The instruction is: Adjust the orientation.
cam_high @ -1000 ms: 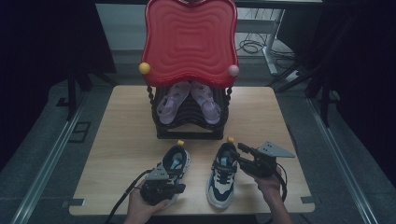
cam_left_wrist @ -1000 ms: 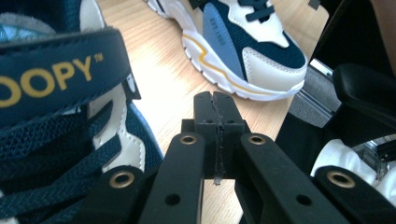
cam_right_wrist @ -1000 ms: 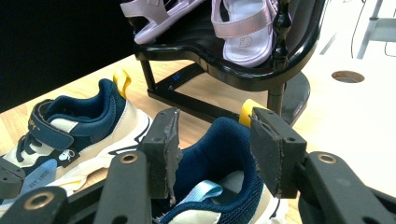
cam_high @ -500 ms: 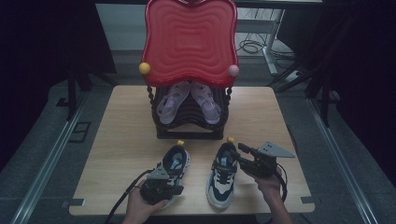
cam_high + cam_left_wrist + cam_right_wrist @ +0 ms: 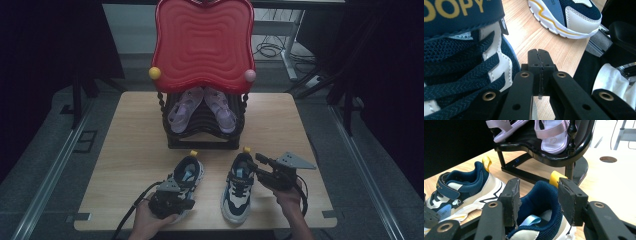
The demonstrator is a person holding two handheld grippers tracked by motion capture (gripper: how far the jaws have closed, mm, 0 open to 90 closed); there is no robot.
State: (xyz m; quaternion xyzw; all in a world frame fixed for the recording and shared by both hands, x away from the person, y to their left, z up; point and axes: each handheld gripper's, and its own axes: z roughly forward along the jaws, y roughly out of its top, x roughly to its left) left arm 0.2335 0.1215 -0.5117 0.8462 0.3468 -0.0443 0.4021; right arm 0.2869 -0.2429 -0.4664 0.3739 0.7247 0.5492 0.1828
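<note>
Two navy-and-white sneakers lie side by side near the table's front edge, heels toward the rack. My left gripper (image 5: 181,203) rests by the toe end of the left sneaker (image 5: 189,172), jaws shut with nothing between them. In the left gripper view the closed tips (image 5: 539,55) hover over bare wood beside that sneaker's laces (image 5: 461,75). My right gripper (image 5: 254,163) reaches in from the right to the heel of the right sneaker (image 5: 238,192). In the right gripper view its pads (image 5: 539,192) stand on either side of the navy heel collar (image 5: 540,202), closed against it beside the yellow pull tab (image 5: 554,179).
A black shoe rack (image 5: 202,132) with a red wavy top (image 5: 202,45) stands at the table's middle back, holding a pair of pink sandals (image 5: 200,107). The wooden table (image 5: 135,135) has bare areas left and right of the rack. Dark floor and rails surround it.
</note>
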